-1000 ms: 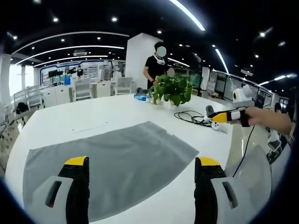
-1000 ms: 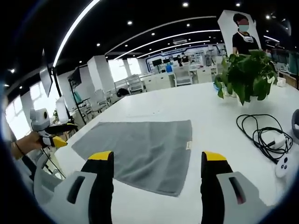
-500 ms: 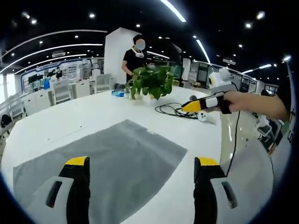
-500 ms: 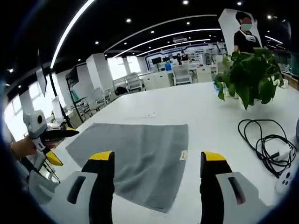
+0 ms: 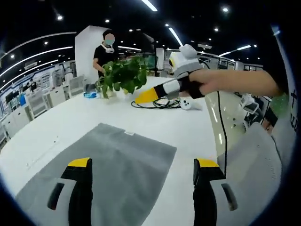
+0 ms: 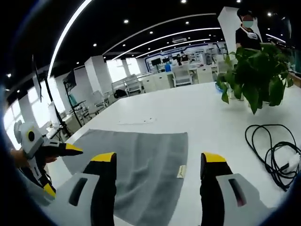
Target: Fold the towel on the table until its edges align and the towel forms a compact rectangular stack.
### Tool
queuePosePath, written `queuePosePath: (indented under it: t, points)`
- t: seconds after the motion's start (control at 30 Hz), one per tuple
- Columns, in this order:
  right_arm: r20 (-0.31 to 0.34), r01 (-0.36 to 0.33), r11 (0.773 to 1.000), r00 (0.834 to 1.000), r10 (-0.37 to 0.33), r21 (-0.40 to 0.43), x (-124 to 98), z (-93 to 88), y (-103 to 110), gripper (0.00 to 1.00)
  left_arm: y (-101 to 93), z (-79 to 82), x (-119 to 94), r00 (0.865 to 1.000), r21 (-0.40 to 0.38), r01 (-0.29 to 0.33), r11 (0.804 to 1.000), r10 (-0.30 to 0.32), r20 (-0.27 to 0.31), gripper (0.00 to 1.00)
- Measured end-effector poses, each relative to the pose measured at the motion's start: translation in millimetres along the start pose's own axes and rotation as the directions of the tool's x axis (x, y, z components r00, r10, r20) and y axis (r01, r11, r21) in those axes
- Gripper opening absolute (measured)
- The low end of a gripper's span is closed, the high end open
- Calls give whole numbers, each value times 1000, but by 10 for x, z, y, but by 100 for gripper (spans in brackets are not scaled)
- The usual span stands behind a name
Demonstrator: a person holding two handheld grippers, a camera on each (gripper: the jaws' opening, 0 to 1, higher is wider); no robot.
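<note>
Bare table (image 6: 202,110) around towel (image 6: 141,165); plant (image 6: 256,77), cable (image 6: 273,150) at far side.

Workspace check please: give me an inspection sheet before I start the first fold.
Surface: wide white table, glossy.
Job's things: grey rectangular cloth towel lying flat, unfolded, small tag at one edge.
Clutter: green leafy potted plant; small white controller.
Grippers: left claw open above the towel; right claw open above the towel; neither touches it.
Cables: black coiled cable on the table beside the plant.
Surroundings: open office with desks and chairs; person in black top behind the plant.
</note>
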State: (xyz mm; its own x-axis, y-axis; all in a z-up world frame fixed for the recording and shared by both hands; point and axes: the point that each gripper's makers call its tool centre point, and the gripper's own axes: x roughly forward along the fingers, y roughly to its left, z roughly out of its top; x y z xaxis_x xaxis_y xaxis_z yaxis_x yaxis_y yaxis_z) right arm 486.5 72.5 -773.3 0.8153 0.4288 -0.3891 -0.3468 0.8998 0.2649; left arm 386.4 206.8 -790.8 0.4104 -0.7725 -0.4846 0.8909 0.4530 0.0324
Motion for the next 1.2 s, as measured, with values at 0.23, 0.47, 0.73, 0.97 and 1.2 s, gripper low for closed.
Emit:
queuePosePath:
  t: [0.23, 0.47, 0.73, 0.97, 1.2]
  points:
    - [-10, 17, 1000, 1000, -17, 3, 192, 14, -101, 70, -141, -32, 356, 997, 48, 71, 996, -69, -27, 87]
    - [-15, 18, 1000, 1000, -17, 24, 386, 13, -171, 69, -311, -147, 640, 987, 112, 151, 982, -144, -70, 83]
    - [-46, 19, 1000, 999, -19, -15, 655, -12, -222, 67, -467, -121, 876, 981, 134, 190, 973, -182, -67, 77]
    - [-74, 26, 998, 997, -30, -54, 865, -35, -260, 63, -573, -160, 1065, 973, 233, 224, 946, -206, -102, 67]
    - [-72, 45, 998, 996, -49, -47, 1076, -38, -318, 57, -734, -223, 1199, 960, 306, 277, 911, -247, -134, 58]
